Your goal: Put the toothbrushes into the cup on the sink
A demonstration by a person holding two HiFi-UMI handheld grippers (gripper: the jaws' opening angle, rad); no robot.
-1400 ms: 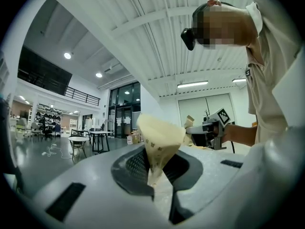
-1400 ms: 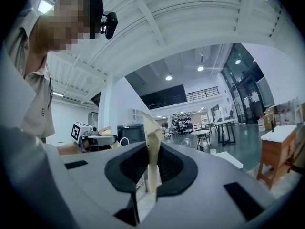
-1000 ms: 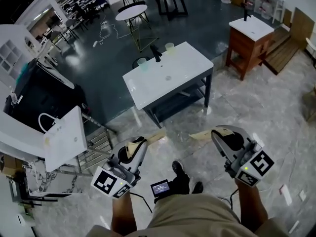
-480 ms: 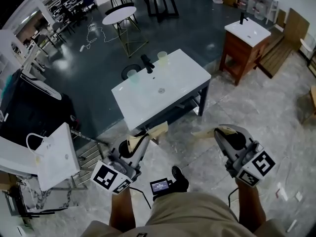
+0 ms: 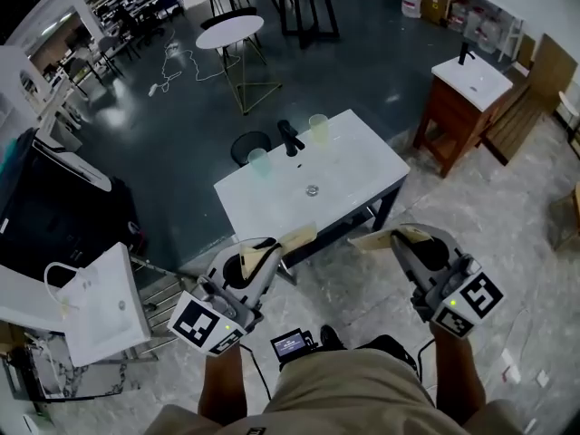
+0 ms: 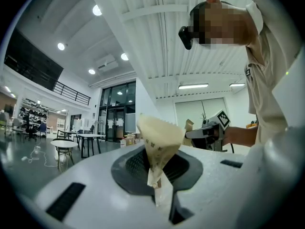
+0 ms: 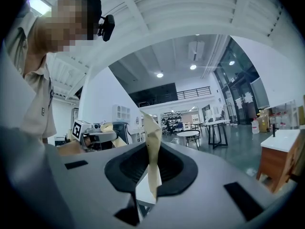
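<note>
A person stands on the pale tiled floor (image 5: 507, 216) facing a white sink (image 5: 272, 198), a claw in each hand at waist height. The left claw (image 5: 304, 235) is clenched, its beige-wrapped tips pressed together with nothing between them, as the left gripper view shows. The right claw (image 5: 359, 240) is likewise clenched on nothing, its two tips meeting in a thin edge in the right gripper view. Both point forward towards the sink. Seen from the head view, their tips sit at its near edge, the left one just overlapping that edge and the right one off its right corner. Two cups stand along the sink's far side on either side of a black faucet (image 5: 290, 138): a pale green cup (image 5: 258, 161) on the left and a yellowish cup (image 5: 318, 128) on the right. Both are well apart from either claw, with the basin and its drain (image 5: 312, 189) between. No toothbrush can be made out at this size, in the cups or on the sink. A wooden vanity (image 5: 453, 107) stands further off to the right, a round table (image 5: 229, 33) beyond the sink, and another white basin (image 5: 104, 302) lies low at the left.
</note>
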